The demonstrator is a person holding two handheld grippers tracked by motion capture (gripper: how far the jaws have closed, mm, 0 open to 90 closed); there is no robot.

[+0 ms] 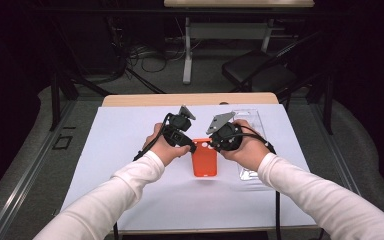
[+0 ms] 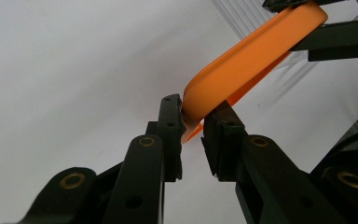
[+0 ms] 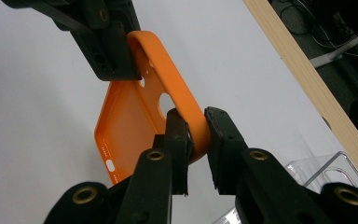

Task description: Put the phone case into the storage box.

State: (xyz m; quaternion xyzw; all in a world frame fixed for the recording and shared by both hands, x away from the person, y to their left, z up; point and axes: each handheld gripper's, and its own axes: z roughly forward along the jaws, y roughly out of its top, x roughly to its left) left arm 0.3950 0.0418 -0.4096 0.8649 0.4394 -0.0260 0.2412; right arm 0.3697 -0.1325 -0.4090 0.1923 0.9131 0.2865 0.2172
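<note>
A: Where's the orange phone case (image 1: pixel 204 157) right now?

B: Near the middle of the white table (image 1: pixel 130 135), lifted by its far end, with its near end hanging toward the person at six o'clock. The left gripper (image 1: pixel 192 145) has it at about ten o'clock of the case, the right gripper (image 1: pixel 211 144) at about two o'clock.

A: Are both grippers really clamped on it?

B: The right one is. In the right gripper view its pads (image 3: pixel 179 135) pinch the top rim of the case (image 3: pixel 135 121), just beside the camera cut-out. The left gripper (image 2: pixel 192 135) is less sure: in the left gripper view the case's corner (image 2: pixel 242 70) sits wedged between its jaws, touching both pads, but the jaws look slightly slack. I'd call it grasping, lightly.

A: Why hold it by two corners of one short edge?

B: My guess is that it keeps the soft shell from twisting and leaves the open inside facing up. In the right gripper view you can see the hollow side and the port slots at the bottom.

A: And the clear thing at three o'clock?

B: A clear plastic package tray (image 1: pixel 252 145) lying flat on the table, just beyond the person's right hand (image 1: pixel 247 150). The case may belong to it, though I can't tell.
</note>
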